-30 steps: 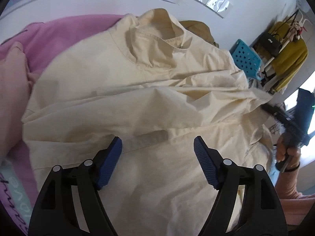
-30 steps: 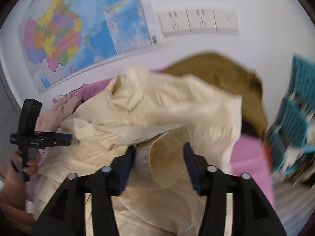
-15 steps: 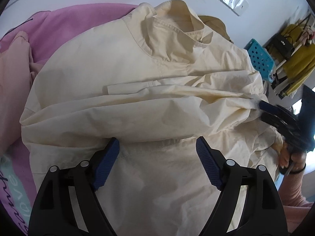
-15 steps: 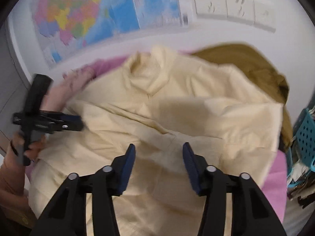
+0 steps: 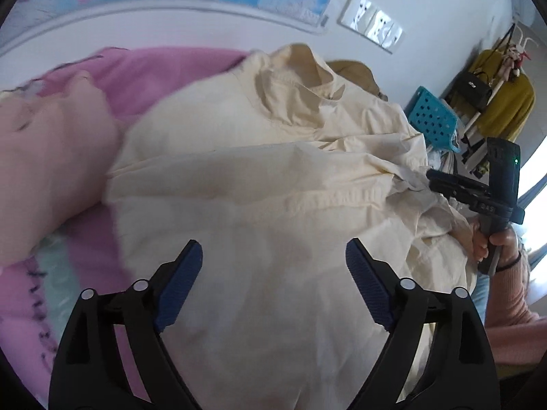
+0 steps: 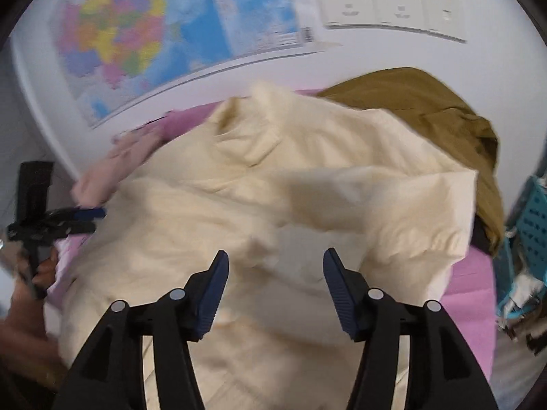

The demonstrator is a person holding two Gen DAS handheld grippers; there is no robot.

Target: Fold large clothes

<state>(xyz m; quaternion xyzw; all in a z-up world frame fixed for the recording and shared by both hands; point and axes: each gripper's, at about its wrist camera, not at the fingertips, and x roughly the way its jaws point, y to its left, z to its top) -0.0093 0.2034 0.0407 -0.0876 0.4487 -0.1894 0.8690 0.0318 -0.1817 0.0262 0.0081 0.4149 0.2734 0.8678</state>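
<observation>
A cream shirt (image 5: 259, 205) lay spread, collar toward the wall, over a pink blanket (image 5: 164, 71) as both tools hung above it. The left gripper (image 5: 273, 270) was spread wide, its blue pads (image 5: 179, 287) clear of the cloth and holding nothing. The right gripper (image 6: 275, 273) was likewise parted and empty above the shirt's middle; from the left wrist camera its tip appeared at the garment's rumpled right edge, contact unclear. An olive garment (image 6: 441, 119) sat behind the shirt, a map (image 6: 154, 34) on the wall.
</observation>
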